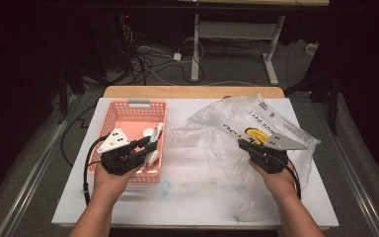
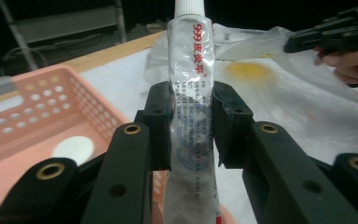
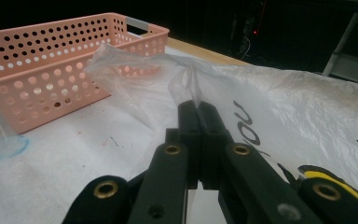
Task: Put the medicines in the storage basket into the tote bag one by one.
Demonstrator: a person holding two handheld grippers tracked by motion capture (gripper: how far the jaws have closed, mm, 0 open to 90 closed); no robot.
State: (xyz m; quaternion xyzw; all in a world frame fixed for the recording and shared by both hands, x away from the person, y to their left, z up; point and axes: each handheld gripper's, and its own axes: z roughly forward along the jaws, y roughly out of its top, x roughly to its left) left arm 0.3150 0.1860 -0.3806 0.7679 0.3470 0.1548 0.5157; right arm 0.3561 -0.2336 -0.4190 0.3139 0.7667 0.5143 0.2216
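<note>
My left tool [image 2: 191, 126] is clamped on a white ointment tube [image 2: 189, 93], which stands upright between the pads, cap end up, above the right rim of the pink basket [image 1: 109, 118] at the bench's left side. My right tool [image 3: 199, 116] is fully closed, pinching a fold of the clear plastic bag [image 1: 271, 123] spread over the bench's right half.

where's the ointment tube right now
The ointment tube is clamped upright in the left gripper, held above the near right corner of the pink basket at the table's left side, cap end up.
</note>
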